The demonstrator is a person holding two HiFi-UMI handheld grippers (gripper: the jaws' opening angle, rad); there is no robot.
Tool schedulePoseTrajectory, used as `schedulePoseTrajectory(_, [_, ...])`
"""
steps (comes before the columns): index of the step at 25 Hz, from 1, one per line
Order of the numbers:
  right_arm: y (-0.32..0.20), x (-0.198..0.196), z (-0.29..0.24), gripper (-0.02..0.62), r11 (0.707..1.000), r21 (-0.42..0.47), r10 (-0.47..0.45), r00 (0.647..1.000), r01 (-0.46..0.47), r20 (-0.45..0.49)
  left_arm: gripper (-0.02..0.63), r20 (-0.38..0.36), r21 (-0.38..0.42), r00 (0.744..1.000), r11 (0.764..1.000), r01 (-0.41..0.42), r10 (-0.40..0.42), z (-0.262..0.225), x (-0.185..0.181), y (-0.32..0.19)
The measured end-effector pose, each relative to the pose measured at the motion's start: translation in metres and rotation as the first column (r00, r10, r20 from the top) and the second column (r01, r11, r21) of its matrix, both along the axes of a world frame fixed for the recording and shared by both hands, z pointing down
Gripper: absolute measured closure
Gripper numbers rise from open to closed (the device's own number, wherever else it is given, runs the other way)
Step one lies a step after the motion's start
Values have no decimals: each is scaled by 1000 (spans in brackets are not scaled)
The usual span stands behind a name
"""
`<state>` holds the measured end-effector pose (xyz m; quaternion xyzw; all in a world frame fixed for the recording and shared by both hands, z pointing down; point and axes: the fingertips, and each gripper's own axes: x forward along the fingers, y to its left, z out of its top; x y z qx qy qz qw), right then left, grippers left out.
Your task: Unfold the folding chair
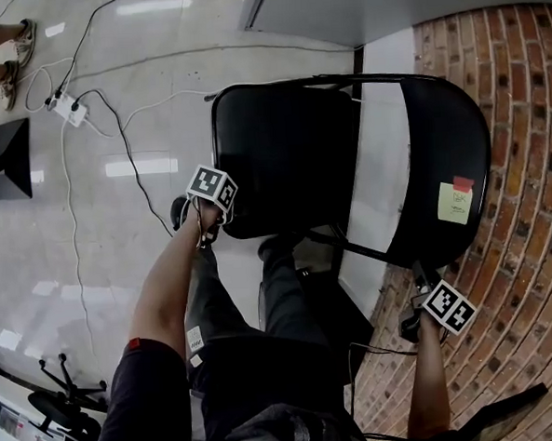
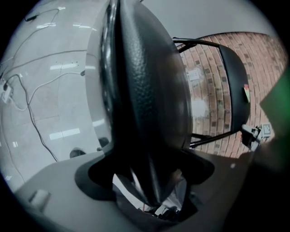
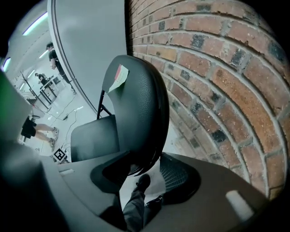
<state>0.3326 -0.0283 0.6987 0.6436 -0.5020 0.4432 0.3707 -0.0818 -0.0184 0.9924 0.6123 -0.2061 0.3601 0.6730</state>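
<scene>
Gripping the folding chair from 2 sides, both claws are clenched on it. The left claw has the near edge of the black seat between its 2 jaws. In the left gripper view the padded edge fills the gap from jaw to jaw and runs straight away from the claw. The right claw is clamped on the rim of the backrest, which rises ahead of it in the right gripper view. That rim lies against the left jaw and meets the ribbed pad of the right jaw near the tips. Both claws tilt downward.

Between the claws, seat and backrest stand apart, joined by black frame tubes, and a pale wall strip shows through the gap. Ahead of the right claw, up the backrest, sits a yellow sticky note with a small red label just beyond it. To the right of that claw is a brick wall, close beside the backrest.

Left of the left claw lies a glossy floor, where cables trail to a white power strip well beyond the claw. Just beside this claw, on its left, is 1 dark shoe of the person. The person's legs stand behind and between the 2 claws. Far off to the left, another person's feet show at the floor's edge.
</scene>
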Motion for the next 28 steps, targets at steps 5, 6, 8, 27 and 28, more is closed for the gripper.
schedulePoseTrajectory(5, [3,-31,6,393,998,-43,-45,993,50,110,174,18,-14,1000,1000,-3,4,16,-18,3])
schedulePoseTrajectory(6, [4,-39,6,396,996,-45,-72,989,79,133,172,26,-15,1000,1000,-2,2,20,-23,4])
schedulePoseTrajectory(8, [7,-56,8,402,990,-51,-121,979,131,164,170,45,-14,999,1000,5,-4,28,-34,8])
schedulePoseTrajectory(27, [11,-63,17,399,992,-79,-85,986,97,144,163,40,38,999,999,19,-20,29,-44,12])
schedulePoseTrajectory(28, [12,-63,16,399,992,-79,-83,986,95,142,163,41,32,999,999,17,-18,26,-45,14])
